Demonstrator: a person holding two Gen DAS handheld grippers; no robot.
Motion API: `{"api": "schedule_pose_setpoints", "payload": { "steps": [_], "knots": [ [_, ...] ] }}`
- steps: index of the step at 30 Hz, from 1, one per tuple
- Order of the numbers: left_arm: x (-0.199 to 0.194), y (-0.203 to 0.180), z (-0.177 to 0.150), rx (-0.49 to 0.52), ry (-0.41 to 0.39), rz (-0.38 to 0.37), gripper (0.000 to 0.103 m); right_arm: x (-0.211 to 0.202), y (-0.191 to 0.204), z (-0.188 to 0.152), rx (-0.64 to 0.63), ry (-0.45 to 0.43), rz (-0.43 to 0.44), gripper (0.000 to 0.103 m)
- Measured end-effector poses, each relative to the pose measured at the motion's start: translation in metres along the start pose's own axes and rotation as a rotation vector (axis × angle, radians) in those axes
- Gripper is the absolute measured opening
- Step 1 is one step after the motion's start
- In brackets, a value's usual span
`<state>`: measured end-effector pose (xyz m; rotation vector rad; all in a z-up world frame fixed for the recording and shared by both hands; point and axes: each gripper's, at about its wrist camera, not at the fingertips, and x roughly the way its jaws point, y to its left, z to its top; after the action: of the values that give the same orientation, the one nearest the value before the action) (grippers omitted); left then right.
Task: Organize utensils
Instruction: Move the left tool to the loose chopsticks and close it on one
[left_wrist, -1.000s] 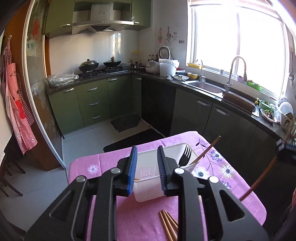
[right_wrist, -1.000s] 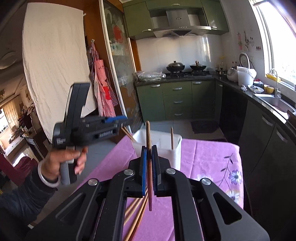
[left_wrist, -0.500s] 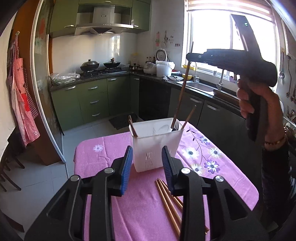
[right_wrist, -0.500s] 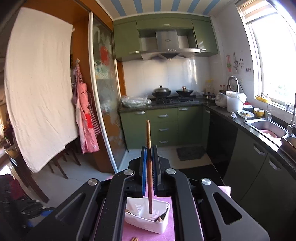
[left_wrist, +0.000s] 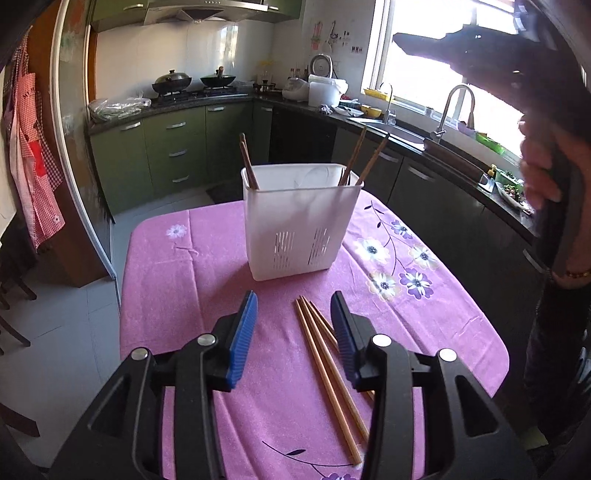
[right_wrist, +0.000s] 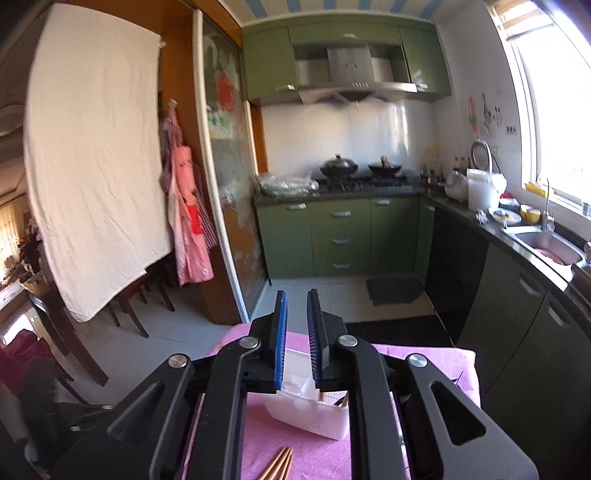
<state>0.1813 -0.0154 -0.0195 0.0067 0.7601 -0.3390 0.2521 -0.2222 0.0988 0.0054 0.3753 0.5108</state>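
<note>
Standing slotted plastic caddy (left_wrist: 301, 221) (wooden chopsticks (left_wrist: 328, 354) flat)

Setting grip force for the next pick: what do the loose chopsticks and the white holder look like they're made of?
Loose chopsticks: probably wood or bamboo, matte reddish-brown, thin and straight; no gloss shows. White holder: apparently thin moulded plastic, slightly translucent, with slotted drain vents near its base. Both probably light and rigid, so gentle force should do.

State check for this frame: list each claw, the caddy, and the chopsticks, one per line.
left claw: open, empty, low over the loose chopsticks.
right claw: open, empty, above the caddy.
white caddy: upright on the pink tablecloth.
chopsticks in caddy: standing, leaning on the rim.
loose chopsticks: flat on the cloth in front of the caddy.
</note>
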Motion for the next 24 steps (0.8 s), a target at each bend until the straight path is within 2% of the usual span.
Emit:
{"api": "schedule_pose_setpoints", "payload": {
  "steps": [3,5,9,15,19,24],
  "knots": [
    [0.017,-0.005,-0.008,-0.02,0.046,-0.026,0.04,-0.032,0.004,-0.024,-0.023,0.011,0.012,0.021],
    [0.03,-0.01,-0.013,-0.023,0.076,-0.031,0.04,-0.042,0.002,-0.047,-0.03,0.056,0.01,0.022],
    [0.065,-0.015,-0.024,-0.048,0.147,-0.021,0.04,-0.037,-0.007,-0.109,-0.007,0.207,-0.017,0.024],
    [0.113,-0.011,-0.036,-0.106,0.246,-0.011,0.036,-0.023,-0.044,-0.177,0.119,0.343,-0.049,0.024],
    [0.135,-0.014,-0.038,-0.122,0.288,-0.005,0.03,-0.015,-0.061,-0.196,0.168,0.379,-0.06,0.024],
    [0.154,-0.018,-0.038,-0.121,0.319,0.018,0.025,-0.012,-0.073,-0.199,0.19,0.386,-0.05,0.024]
  ]
}}
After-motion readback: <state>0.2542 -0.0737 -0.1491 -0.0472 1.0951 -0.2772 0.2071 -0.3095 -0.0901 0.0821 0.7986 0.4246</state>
